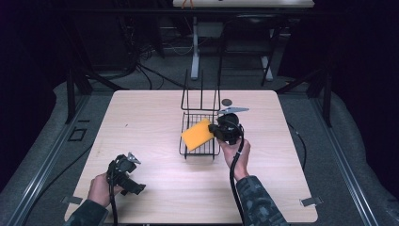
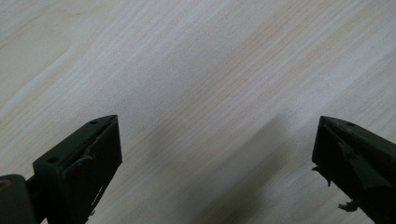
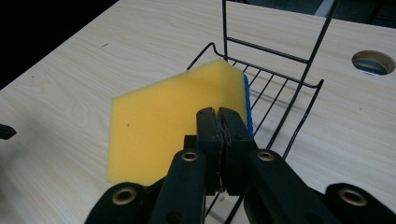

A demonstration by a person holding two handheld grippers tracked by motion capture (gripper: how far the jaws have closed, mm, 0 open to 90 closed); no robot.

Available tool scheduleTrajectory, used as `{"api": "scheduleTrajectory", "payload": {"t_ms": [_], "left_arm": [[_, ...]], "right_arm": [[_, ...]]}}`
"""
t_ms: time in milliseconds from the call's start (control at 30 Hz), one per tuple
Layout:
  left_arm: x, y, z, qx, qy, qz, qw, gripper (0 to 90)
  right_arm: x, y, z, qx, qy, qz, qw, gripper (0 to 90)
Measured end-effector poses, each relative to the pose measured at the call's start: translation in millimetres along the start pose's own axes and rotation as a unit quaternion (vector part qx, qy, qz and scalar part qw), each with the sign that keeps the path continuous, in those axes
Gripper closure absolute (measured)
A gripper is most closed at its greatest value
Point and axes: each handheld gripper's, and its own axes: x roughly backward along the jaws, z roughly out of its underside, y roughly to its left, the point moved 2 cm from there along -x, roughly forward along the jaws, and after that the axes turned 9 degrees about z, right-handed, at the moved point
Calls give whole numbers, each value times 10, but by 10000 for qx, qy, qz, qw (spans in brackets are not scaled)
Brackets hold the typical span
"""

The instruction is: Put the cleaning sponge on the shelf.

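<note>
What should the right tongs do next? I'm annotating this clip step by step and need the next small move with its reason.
Probably lower a little and then open. The right tongs are pinched shut on one edge of the yellow foam sponge with a blue backing, held tilted over the black wire rack rather than resting flat in it. The left tongs are open over bare wooden table, so they are not helping.

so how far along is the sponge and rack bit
Done: the right tongs are shut on the yellow sponge and hold it tilted over the black wire rack. In hand: the sponge looks raised, not lying in the rack. Left, probably: set it down in the rack and let go. The left tongs are open over bare table, idle.
</note>
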Motion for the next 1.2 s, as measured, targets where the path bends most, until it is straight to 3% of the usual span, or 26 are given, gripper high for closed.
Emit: {"api": "scheduleTrajectory", "payload": {"t_ms": [233, 400, 633, 967, 1200], "left_arm": [[-2, 1, 1, 8, 1, 2, 10000, 14], [0, -1, 1, -9, 0, 3, 10000, 14], [-3, -6, -1, 0, 13, -1, 10000, 14], [-8, -6, -2, -2, 32, 12, 10000, 15], [-10, -9, -5, -7, 47, 4, 10000, 18]], "right_arm": [[-111, -10, 9, -86, 73, 90, 9999, 881], [-184, -2, 32, -312, 190, 130, 9992, 878], [-301, -10, 148, -390, 398, 212, 9982, 852], [-307, -127, 214, -541, 759, 182, 9955, 767], [-291, -154, 310, -488, 966, 211, 9939, 717]]}}
